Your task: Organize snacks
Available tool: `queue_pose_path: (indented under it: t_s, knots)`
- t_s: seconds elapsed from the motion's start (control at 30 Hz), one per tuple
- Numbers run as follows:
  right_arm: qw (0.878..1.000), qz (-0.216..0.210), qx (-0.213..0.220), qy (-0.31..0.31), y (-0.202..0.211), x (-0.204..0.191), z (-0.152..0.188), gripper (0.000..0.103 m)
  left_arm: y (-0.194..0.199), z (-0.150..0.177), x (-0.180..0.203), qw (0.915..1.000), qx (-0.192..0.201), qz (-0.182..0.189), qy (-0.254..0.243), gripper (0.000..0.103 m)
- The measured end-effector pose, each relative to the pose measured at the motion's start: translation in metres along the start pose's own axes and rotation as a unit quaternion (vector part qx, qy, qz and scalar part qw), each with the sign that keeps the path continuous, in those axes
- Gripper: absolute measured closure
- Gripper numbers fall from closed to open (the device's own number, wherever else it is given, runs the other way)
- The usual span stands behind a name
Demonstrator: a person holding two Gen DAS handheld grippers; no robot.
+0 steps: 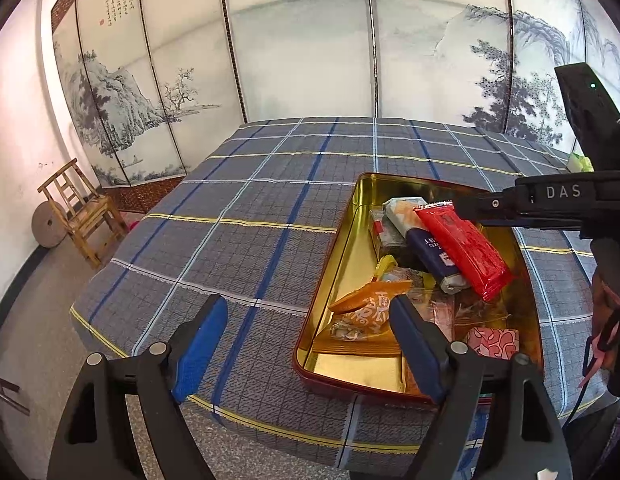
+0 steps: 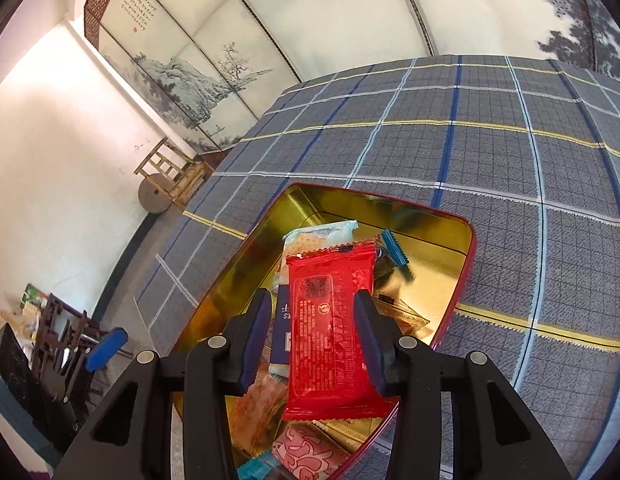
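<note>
While the right gripper hangs over the gold-lined tin, its fingers are spread with the red snack packet between them. The right pad seems to meet the wrapper's edge and the left one stands apart, so I cannot tell whether the packet is pinched or merely framed. In the left wrist view the red snack packet lies slanted on top of a dark blue packet, inside the tin. An orange packet and a pink patterned packet crowd the tin's near end, with other wrappers heaped beneath. The left gripper hovers at the tin's near left corner, fingers spread wide and holding nothing; its right finger overlaps the tin's contents. The tin sits on a tabletop covered by a grey-blue plaid cloth. Beyond stand a painted folding screen and a small wooden chair with a round stone disc beside it.
</note>
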State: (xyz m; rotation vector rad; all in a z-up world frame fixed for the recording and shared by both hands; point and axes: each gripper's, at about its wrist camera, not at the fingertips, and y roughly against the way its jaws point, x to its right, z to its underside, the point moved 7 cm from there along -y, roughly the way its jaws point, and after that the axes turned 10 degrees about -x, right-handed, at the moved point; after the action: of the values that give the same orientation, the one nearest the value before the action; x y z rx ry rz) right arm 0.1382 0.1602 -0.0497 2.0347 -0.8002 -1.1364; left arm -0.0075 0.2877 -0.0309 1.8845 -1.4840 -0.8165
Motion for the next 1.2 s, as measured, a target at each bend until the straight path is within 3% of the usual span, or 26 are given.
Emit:
queue_pose_path:
  t_s: [0.17, 0.27, 0.37, 0.43, 0.6, 0.77, 0.93, 1.2]
  knots:
    - [0.997, 0.029, 0.036, 0.063, 0.015, -0.027, 0.01, 0.059, 0.003, 0.0, -0.005, 0.9999, 0.007, -0.012, 0.002, 0.023]
    - [0.989, 0.074, 0.079, 0.102, 0.03, -0.042, 0.02, 0.057, 0.004, -0.001, -0.008, 0.9998, 0.006, -0.007, 0.015, 0.023]
    - [0.976, 0.115, 0.125, 0.132, 0.048, -0.054, 0.031, 0.043, 0.004, 0.0, -0.011, 0.9995, 0.0, 0.0, 0.032, 0.023]
    - [0.967, 0.137, 0.158, 0.144, 0.061, -0.061, 0.04, 0.026, 0.004, 0.002, -0.013, 0.9989, -0.003, 0.004, 0.047, 0.023]
    - [0.943, 0.172, 0.227, 0.173, 0.092, -0.081, 0.058, 0.015, 0.016, 0.003, -0.012, 0.9983, 0.017, 0.004, 0.055, 0.023]
    - [0.929, 0.182, 0.264, 0.184, 0.113, -0.096, 0.072, 0.009, 0.041, 0.002, -0.009, 0.9967, 0.06, -0.023, 0.049, 0.012]
    - [0.921, 0.181, 0.289, 0.186, 0.134, -0.101, 0.084, 0.007, 0.064, 0.0, -0.007, 0.9947, 0.088, -0.02, 0.05, 0.004]
    - [0.912, 0.19, 0.317, 0.177, 0.165, -0.1, 0.103, 0.004, 0.09, -0.003, 0.004, 0.9929, 0.108, -0.014, 0.049, 0.001]
